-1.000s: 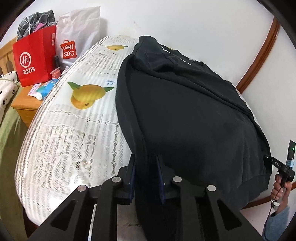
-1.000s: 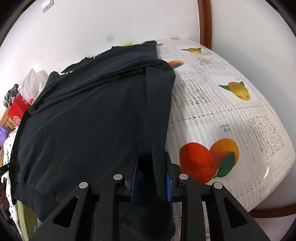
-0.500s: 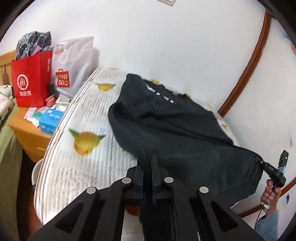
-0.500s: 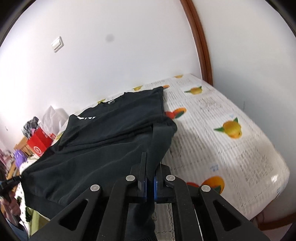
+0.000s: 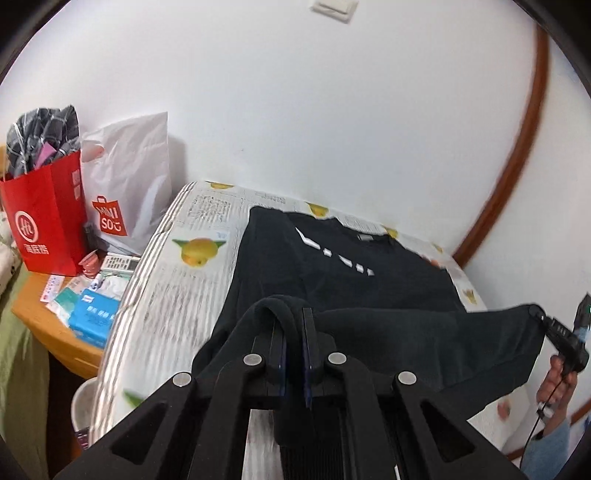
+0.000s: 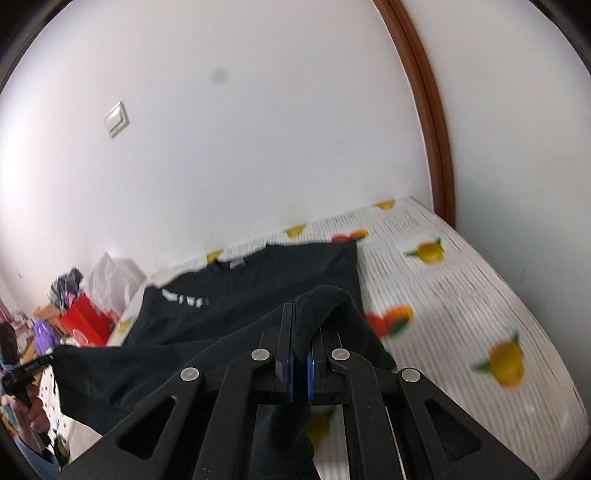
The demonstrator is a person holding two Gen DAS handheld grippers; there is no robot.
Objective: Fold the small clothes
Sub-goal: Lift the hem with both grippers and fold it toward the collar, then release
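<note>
Left wrist view: left gripper point(image 5: 293, 345) clamped tight on a bunched fold of the black sweatshirt point(image 5: 354, 280), fabric looping over the fingertips at 12 o'clock. Near edge of the sweatshirt is lifted off the bed point(image 5: 184, 280) and stretched toward 3 o'clock, where the right gripper point(image 5: 543, 321) pinches its other corner, a hand point(image 5: 557, 380) under it. Far part of the sweatshirt lies flat on the fruit-print cover, white chest print facing up. At 9 o'clock: red paper bag point(image 5: 44, 218), white plastic bag point(image 5: 125, 184), and a wooden nightstand point(image 5: 44, 321) littered with small packets. Light switch point(image 5: 334, 7) on the wall at 12 o'clock. Right wrist view: right gripper point(image 6: 299, 354) fully closed on a thick fold of the same sweatshirt point(image 6: 258, 291), cloth humped over the fingertips. Raised hem runs to 9 o'clock, ending at the left gripper point(image 6: 38, 363). Rest of the sweatshirt lies on the bed point(image 6: 461, 295) toward the far wall. Frame is motion-blurred.
</note>
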